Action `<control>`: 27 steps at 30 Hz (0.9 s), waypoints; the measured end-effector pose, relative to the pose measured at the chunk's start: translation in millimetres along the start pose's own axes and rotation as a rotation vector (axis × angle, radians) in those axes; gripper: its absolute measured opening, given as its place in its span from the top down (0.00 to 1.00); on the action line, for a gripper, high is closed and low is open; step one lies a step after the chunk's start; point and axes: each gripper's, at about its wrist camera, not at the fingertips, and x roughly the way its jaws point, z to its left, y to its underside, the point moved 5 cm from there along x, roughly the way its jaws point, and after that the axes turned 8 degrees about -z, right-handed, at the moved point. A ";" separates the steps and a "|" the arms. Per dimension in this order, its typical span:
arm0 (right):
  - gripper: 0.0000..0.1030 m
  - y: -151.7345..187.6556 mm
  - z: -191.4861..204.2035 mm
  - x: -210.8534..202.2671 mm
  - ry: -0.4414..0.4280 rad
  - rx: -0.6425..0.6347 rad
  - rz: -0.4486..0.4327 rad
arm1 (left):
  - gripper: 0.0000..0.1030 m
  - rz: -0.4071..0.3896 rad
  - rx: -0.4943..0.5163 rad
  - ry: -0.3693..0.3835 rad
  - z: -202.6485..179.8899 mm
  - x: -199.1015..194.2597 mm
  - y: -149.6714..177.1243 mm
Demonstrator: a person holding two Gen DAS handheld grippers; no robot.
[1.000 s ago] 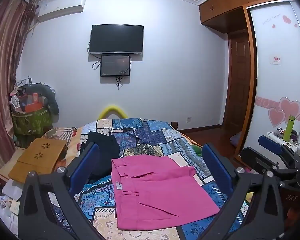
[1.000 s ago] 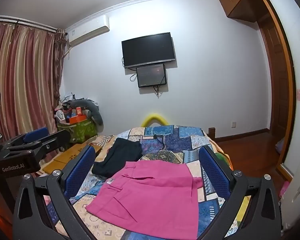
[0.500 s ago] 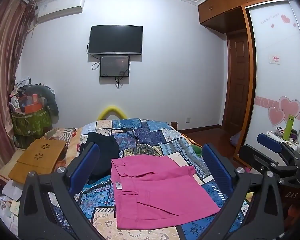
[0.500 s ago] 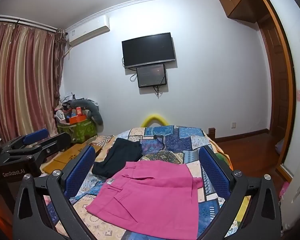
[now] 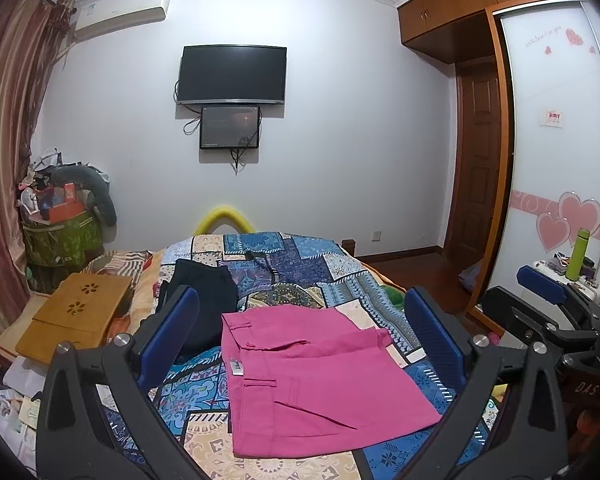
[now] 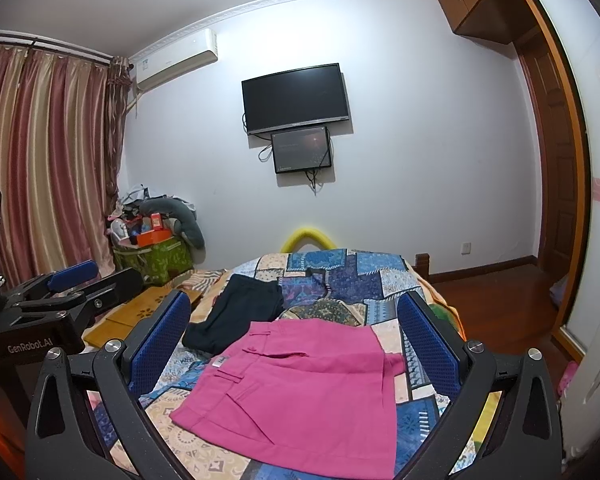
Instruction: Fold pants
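Note:
Pink pants (image 5: 320, 376) lie folded into a flat rectangle on the patchwork bedspread (image 5: 284, 272); they also show in the right wrist view (image 6: 300, 388). My left gripper (image 5: 300, 332) is open and empty, held above and in front of the pants. My right gripper (image 6: 296, 332) is open and empty, also above them. Each gripper shows in the other's view: the right one at the right edge (image 5: 540, 304), the left one at the left edge (image 6: 68, 292).
A dark folded garment (image 5: 204, 300) lies on the bed left of the pink pants. A wooden lap desk (image 5: 72, 316) sits at the bed's left. A green basket of clutter (image 5: 60, 236) stands by the curtain. A wardrobe (image 5: 560, 160) and a green bottle (image 5: 578, 254) are at right.
Both grippers have shifted only slightly; the view has barely drifted. The pants have not moved.

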 end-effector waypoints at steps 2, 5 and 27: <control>0.00 -0.1 -0.4 0.0 0.001 0.002 0.001 | 0.00 -0.003 0.001 -0.001 1.0 -1.0 -0.7; 0.00 1.4 -1.6 0.1 0.003 0.001 0.002 | 0.00 -0.005 0.002 -0.002 0.6 -1.3 -0.6; 0.00 4.6 -4.3 0.8 0.017 0.010 0.008 | 0.00 -0.001 -0.008 0.003 1.4 1.0 -4.0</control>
